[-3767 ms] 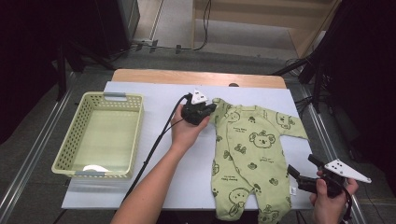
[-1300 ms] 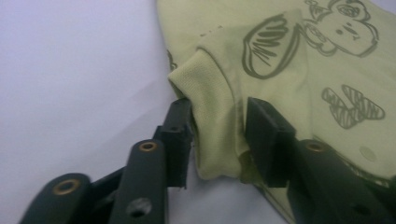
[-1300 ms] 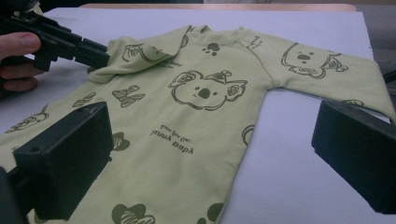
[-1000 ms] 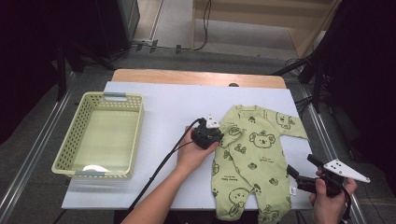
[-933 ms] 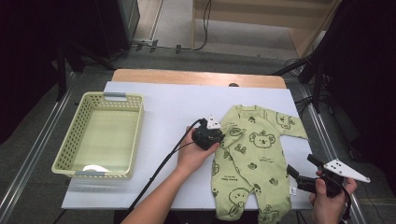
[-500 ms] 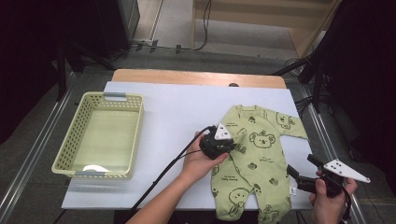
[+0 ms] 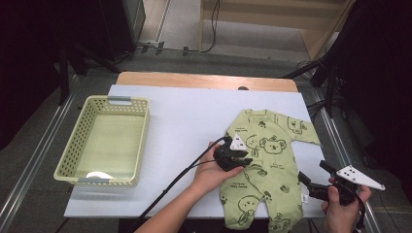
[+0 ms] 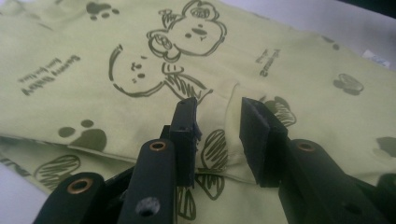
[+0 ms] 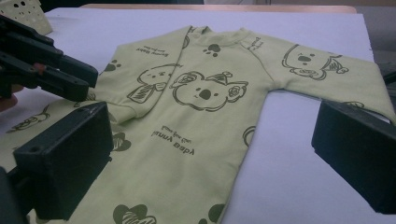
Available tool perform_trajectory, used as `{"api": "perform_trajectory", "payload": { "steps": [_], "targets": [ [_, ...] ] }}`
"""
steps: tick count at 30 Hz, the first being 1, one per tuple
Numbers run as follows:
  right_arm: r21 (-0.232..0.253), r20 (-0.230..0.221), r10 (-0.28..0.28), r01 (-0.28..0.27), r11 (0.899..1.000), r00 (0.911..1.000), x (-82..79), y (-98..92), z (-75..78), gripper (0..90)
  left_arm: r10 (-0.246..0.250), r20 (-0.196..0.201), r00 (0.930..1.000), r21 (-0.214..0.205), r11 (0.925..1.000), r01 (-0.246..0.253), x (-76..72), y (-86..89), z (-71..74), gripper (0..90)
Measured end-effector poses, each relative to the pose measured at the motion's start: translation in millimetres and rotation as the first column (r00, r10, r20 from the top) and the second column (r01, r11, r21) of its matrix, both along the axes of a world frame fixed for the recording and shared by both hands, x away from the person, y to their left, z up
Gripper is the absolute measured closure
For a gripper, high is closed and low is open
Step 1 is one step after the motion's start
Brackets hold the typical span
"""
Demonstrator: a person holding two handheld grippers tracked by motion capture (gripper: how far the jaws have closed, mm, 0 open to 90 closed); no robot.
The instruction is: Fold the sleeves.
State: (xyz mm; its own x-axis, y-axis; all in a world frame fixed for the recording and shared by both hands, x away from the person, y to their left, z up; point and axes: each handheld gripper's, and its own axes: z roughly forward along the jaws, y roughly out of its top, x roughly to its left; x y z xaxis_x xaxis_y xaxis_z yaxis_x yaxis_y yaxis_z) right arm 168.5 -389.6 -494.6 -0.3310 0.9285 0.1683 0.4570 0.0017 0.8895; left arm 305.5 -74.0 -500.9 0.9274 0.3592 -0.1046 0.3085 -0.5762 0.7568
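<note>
A light green baby onesie printed with bears lies flat on the white table. Its left sleeve is folded in across the chest. My left gripper hovers low over that sleeve's cuff. Its jaws have just been opening and stand a little apart, with the cuff edge below the gap and no pad pressing on it. My right gripper waits wide open at the table's near right edge, facing the onesie. The left gripper also appears there at upper left.
A pale yellow-green mesh basket stands on the left part of the table, with something white at its near end. A wooden strip runs along the table's far edge. Dark stands and cables sit beyond the table.
My left gripper carried the sleeve from the onesie's upper left inward and toward me over the body, then parted its jaws. The right gripper stayed still.
</note>
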Motion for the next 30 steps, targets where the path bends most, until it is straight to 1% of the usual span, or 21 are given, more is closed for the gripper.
{"api": "perform_trajectory", "payload": {
  "steps": [3,4,6,8,10,12,18,22,26,30],
  "targets": [
    [0.001,-0.002,-0.001,0.001,1.000,1.0000,0.2,0.0,-0.3,0.0,-0.011,0.002,0.9999,0.039,0.9992,0.010,-1.8,-7.3,-6.3,66.0],
    [0.001,-0.004,0.000,0.000,1.000,1.0000,0.2,0.0,-0.4,0.0,-0.005,0.005,1.0000,0.055,0.9985,0.005,-2.7,-10.6,-9.2,65.9],
    [-0.001,-0.004,0.000,0.000,1.000,1.0000,0.3,0.3,-0.4,0.0,-0.001,0.007,1.0000,0.060,0.9982,0.001,-2.5,-12.8,-11.1,66.3],
    [-0.002,-0.003,0.000,0.000,1.000,1.0000,0.2,0.6,-0.3,0.0,0.008,0.017,0.9998,0.068,0.9977,-0.009,-1.9,-13.8,-11.1,73.5],
    [0.000,-0.005,0.001,-0.001,1.000,1.0000,0.2,0.7,-0.4,0.0,0.010,0.011,0.9999,0.067,0.9977,-0.010,-0.7,-13.3,-10.4,81.8],
    [0.001,-0.005,0.001,-0.001,1.000,1.0000,0.3,0.6,-0.4,0.0,-0.006,0.028,0.9996,0.077,0.9970,0.004,-1.0,-11.5,-8.2,85.1],
    [0.001,-0.004,-0.001,0.001,1.000,1.0000,-0.1,0.3,-0.3,0.0,0.002,0.029,0.9996,0.048,0.9988,-0.003,-0.6,-0.8,1.5,85.7],
    [0.001,-0.005,0.001,-0.001,1.000,1.0000,0.3,0.7,-0.4,0.0,0.006,0.034,0.9994,0.057,0.9983,-0.008,1.0,8.6,6.0,85.7],
    [-0.003,-0.004,0.001,-0.001,1.000,1.0000,0.2,1.3,-0.3,0.0,0.024,0.027,0.9993,0.060,0.9979,-0.026,2.5,19.2,5.5,85.8],
    [-0.002,-0.004,0.002,-0.002,1.000,1.0000,0.6,1.6,-0.7,0.0,0.025,0.014,0.9996,0.065,0.9975,-0.026,3.3,22.4,1.6,85.7]
  ]
}}
